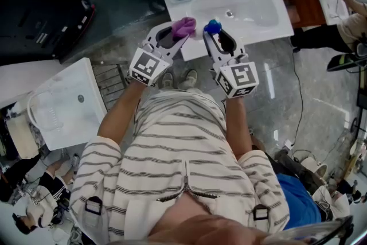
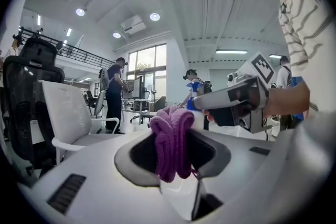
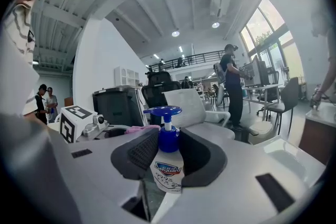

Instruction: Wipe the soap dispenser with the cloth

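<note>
Both point forward, level: left claw (image 1: pixel 179 36) pinching cloth (image 1: pixel 184 25), right claw (image 1: pixel 214 35) soap dispenser (image 3: pixel 167 164).

Side by side, left tool (image 1: pixel 176 37) clamps cloth (image 1: pixel 184 25), right tool (image 1: pixel 213 38) clamps soap dispenser (image 3: pixel 168 162).

The person wears a cream short-sleeved shirt (image 1: pixel 183 146) with thin dark stripes, a zip (image 1: pixel 182 191) at its middle, and black buckles (image 1: pixel 93 205) on straps near the shoulders. The shoes (image 1: pixel 178 78) are pale. The left gripper (image 1: pixel 179 34) and right gripper (image 1: pixel 214 32) have smooth light-grey shells with small dark slots. Each bears a white cube (image 1: pixel 144 66) with black square markers at its rear. The jaws are lined with dark ribbed pads (image 3: pixel 137 152).
</note>
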Available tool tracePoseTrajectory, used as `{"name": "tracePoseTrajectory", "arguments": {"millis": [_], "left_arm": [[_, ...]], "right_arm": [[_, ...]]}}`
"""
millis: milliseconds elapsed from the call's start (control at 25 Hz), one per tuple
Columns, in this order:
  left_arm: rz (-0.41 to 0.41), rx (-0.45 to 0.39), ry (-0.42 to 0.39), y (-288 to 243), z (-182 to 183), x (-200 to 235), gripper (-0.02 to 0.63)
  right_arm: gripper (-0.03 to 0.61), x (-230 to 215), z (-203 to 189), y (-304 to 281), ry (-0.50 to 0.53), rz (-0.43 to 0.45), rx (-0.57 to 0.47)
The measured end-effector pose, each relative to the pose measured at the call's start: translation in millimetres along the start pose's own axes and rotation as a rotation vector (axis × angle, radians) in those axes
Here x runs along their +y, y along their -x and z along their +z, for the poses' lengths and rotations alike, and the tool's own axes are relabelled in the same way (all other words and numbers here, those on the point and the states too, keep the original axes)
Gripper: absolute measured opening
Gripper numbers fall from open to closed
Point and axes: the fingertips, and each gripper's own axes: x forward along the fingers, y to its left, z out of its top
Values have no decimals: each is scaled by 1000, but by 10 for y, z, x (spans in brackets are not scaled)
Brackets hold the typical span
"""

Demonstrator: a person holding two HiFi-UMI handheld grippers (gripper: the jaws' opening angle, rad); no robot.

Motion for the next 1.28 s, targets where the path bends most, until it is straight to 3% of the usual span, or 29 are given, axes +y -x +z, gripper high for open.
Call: {"name": "tracePoseTrajectory", "arguments": {"millis": [320, 640, 920, 1280], "left_arm": [[-227, 15, -79, -138, 14, -85, 130], [-381, -16, -51, -135, 38, -155, 129], [-433, 18, -73, -184, -75, -218, 127], [-492, 66, -35, -227, -236, -291, 127]], "right_arm": [[130, 72, -23, 38, 19, 85, -4], [130, 187, 28, 98, 44, 163, -20], [130, 291, 8, 143, 37, 222, -30], [132, 395, 128, 215, 32, 303, -73]]}}
